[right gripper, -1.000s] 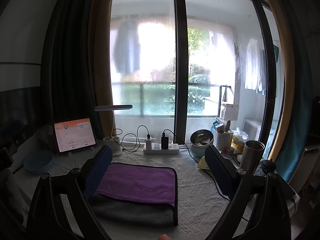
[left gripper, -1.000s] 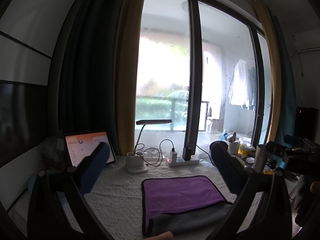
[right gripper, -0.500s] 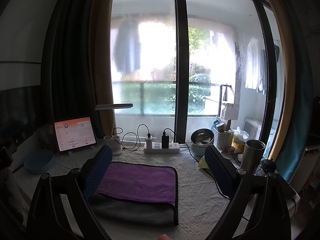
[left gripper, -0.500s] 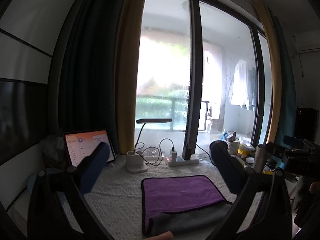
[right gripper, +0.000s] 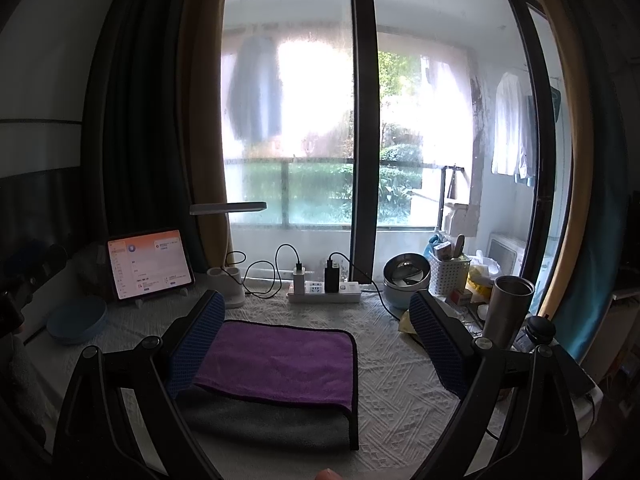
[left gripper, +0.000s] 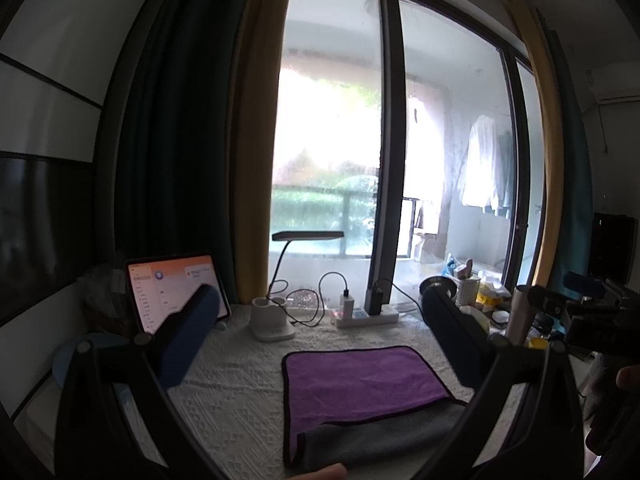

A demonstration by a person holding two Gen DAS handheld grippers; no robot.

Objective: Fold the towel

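The towel [right gripper: 276, 364] lies folded on the table [right gripper: 400, 368] – bare cloth on its left and right – both grippers, left [left gripper: 320, 328] and right [right gripper: 316, 320], spread wide above it, holding nothing.

plush matt towel [right gripper: 276, 364] – tablecloth [right gripper: 400, 364] looks woven, rough; cup [right gripper: 506, 304] brushed metal.

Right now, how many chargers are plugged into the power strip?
2. A white charger sits at the left end of the power strip; a black charger stands just right of it. Each has a cable. No other plugs show.
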